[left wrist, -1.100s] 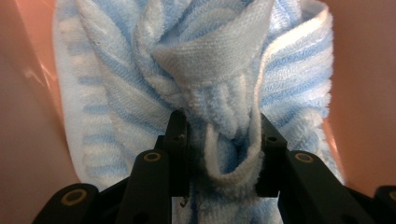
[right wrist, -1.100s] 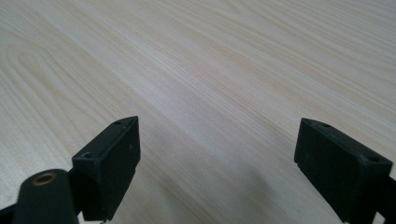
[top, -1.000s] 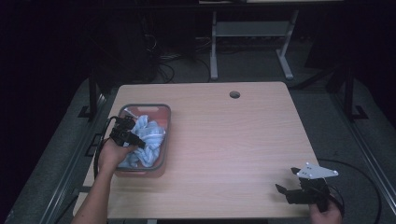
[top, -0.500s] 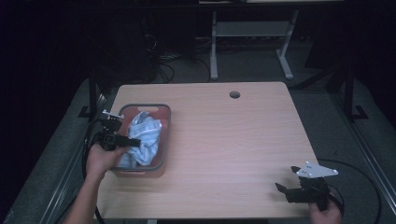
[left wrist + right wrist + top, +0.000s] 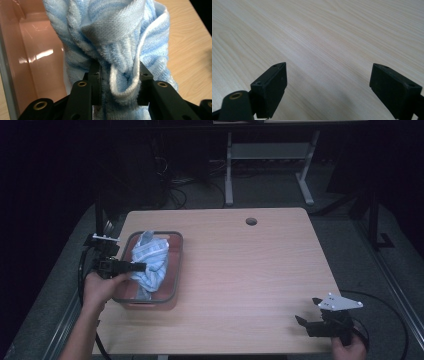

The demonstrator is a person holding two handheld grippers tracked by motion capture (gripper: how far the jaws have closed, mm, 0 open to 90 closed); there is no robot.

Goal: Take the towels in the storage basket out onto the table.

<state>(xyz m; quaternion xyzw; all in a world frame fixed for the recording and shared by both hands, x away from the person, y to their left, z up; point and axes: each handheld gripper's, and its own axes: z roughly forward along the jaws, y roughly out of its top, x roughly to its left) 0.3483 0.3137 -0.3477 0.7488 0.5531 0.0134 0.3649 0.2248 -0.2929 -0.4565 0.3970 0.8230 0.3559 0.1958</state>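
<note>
A person stands at the near side of a light wooden table (image 5: 240, 270), with one gripper in each hand. On the left part of the table sits a pink plastic bin (image 5: 172, 270) with a grey rim. A blue and white striped towel (image 5: 150, 260) is inside it, bunched up and standing higher than the rim.

The left gripper (image 5: 134, 266) is at the left wall of the bin and reaches sideways over the rim to the towel. In the left gripper view, its two black jaws are closed on a thick fold of the towel (image 5: 120, 50), and the cloth bulges out between them and hangs over them. Behind the towel I see the shiny pink inside wall of the bin (image 5: 32, 55) and, on the other side, the wood of the table (image 5: 190, 50). The person's left hand (image 5: 100, 287) holds this gripper just outside the bin, and a black cable goes down from it beside the table edge.

The right gripper (image 5: 304, 322) is well apart from the bin, near the front right corner of the table, with its grey three-cornered plate on top. In the right gripper view its jaws stand wide apart, with bare wood (image 5: 324, 50) between them, and they hold nothing.

A small round hole (image 5: 251, 221) is in the table near its far edge.
</note>
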